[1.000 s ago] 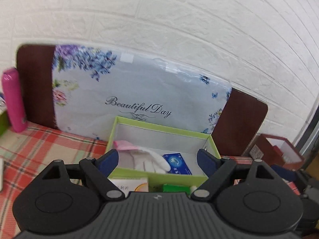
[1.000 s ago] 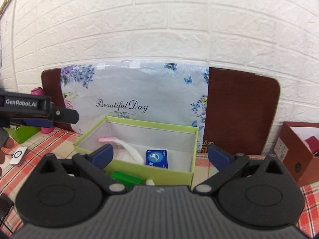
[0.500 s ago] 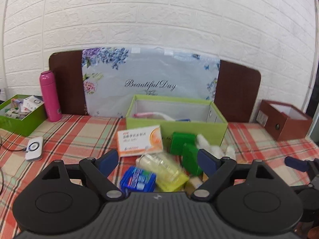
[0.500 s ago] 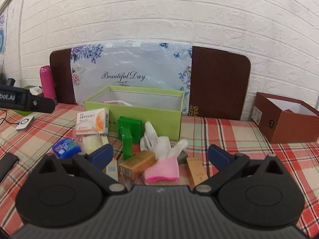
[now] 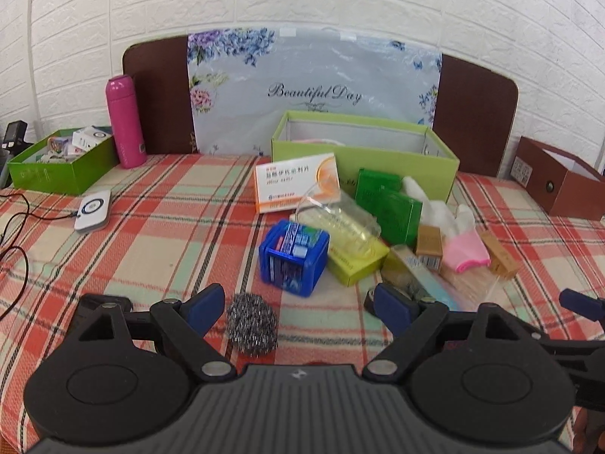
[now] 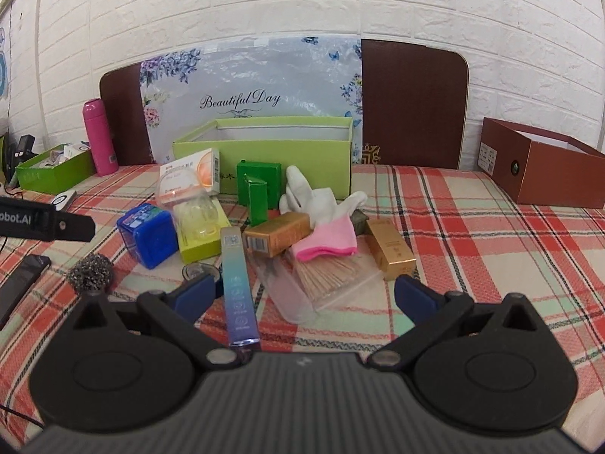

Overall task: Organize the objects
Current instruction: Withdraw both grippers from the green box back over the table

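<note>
A light green open box (image 5: 363, 155) (image 6: 264, 159) stands at the back of the plaid table. A heap of small items lies in front of it: a white-orange medicine box (image 5: 297, 181), a blue case (image 5: 293, 257) (image 6: 149, 234), green cartons (image 5: 389, 204) (image 6: 259, 185), a white-pink glove (image 6: 325, 219), gold boxes (image 6: 389, 247), a steel scourer (image 5: 251, 327) (image 6: 90, 274) and a long blue-purple box (image 6: 238, 287). My left gripper (image 5: 298, 308) is open above the scourer. My right gripper (image 6: 306, 297) is open over the near edge of the heap. Both are empty.
A pink bottle (image 5: 124, 121) and a green tray of items (image 5: 60, 162) stand at the back left. A white device with cable (image 5: 92, 210) lies on the left. A brown open box (image 6: 540, 166) stands at the right. A black phone (image 6: 19, 287) lies at the left.
Both grippers have pulled back and away from the green box. The heap of items in front of the box has come into view below them. Both stay open.
</note>
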